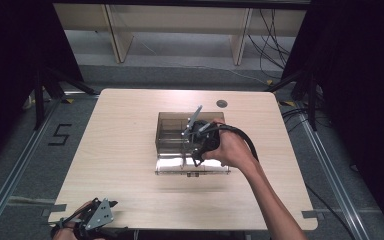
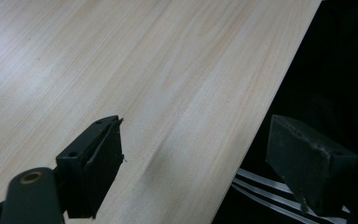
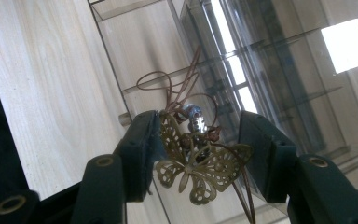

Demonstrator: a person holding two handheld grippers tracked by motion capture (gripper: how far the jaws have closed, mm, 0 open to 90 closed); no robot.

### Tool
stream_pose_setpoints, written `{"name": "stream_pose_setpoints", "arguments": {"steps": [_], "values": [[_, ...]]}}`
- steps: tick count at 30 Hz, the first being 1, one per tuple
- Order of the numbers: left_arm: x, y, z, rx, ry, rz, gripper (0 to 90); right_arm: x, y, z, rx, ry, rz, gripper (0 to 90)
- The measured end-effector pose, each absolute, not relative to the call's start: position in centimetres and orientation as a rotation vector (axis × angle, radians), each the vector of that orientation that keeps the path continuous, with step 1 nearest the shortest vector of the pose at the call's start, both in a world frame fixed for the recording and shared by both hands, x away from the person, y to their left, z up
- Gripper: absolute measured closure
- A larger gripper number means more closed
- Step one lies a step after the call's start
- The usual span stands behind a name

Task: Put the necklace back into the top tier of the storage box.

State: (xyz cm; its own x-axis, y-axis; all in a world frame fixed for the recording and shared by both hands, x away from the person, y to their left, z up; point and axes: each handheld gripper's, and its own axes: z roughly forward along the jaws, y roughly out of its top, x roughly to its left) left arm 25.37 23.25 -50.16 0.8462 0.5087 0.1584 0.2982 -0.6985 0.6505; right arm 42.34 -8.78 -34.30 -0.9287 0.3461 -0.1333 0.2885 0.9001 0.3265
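One clear box (image 1: 180,135) with inner dividers stands at the middle of the table (image 1: 125,150), its lid (image 1: 192,165) folded down flat on the near side. One right gripper (image 1: 196,145) is held directly over the box, at its near right part. In the right gripper view, that gripper (image 3: 198,140) has its two jaws closed in on one brass butterfly pendant (image 3: 200,165); the left jaw presses a wing, the right jaw sits at the opposite wing tip. One brown cord (image 3: 177,86) loops up from the pendant, hanging above the box compartments (image 3: 242,70). One left gripper (image 1: 92,217) rests well away from the box, at the near left table edge; its jaws (image 2: 200,163) stand wide apart, holding nothing, one over the wood, one past the edge.
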Motion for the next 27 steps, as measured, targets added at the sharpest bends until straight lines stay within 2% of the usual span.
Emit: {"name": "stream_pose_setpoints", "arguments": {"steps": [27], "values": [[25.4,23.2,-50.3,2.388,0.582,0.431,18.0,43.6,-7.0,-38.4,0.503,2.934,0.362,49.0]]}}
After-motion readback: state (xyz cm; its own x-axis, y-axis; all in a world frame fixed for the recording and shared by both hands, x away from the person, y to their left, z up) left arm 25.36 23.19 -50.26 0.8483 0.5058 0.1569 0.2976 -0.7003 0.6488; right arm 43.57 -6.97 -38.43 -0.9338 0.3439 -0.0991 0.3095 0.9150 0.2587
